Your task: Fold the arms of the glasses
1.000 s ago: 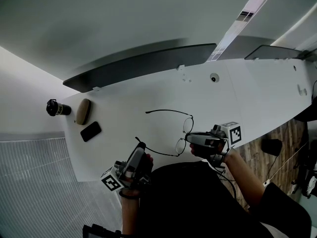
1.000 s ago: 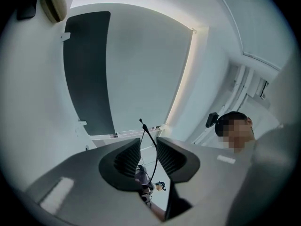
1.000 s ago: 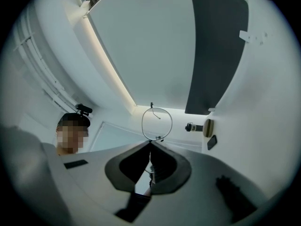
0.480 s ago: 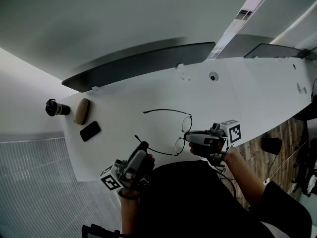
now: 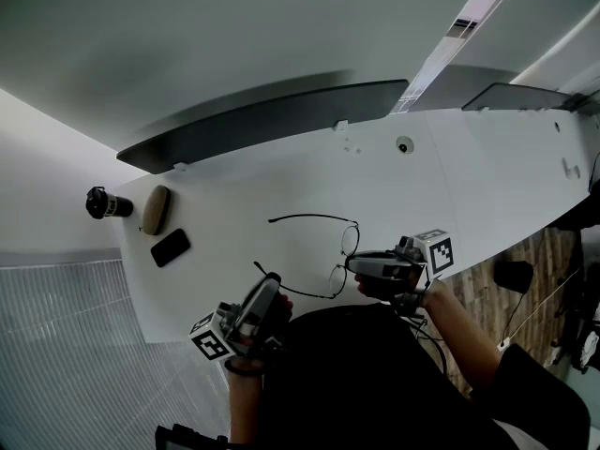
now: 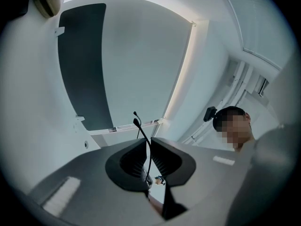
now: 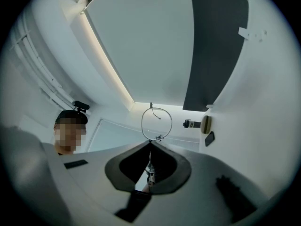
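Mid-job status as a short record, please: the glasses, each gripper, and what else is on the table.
glasses: both arms open
right gripper: shut on the glasses' front, by the lenses
left gripper: jaws have just been closing round the near arm's end; a thin gap shows, grip unconfirmed
other items: black phone, tan case, black bottle, all near the left end of the white table
task: neither arm folded yet

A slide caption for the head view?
Left gripper has just closed on the glasses' arm; right gripper holds the frame.
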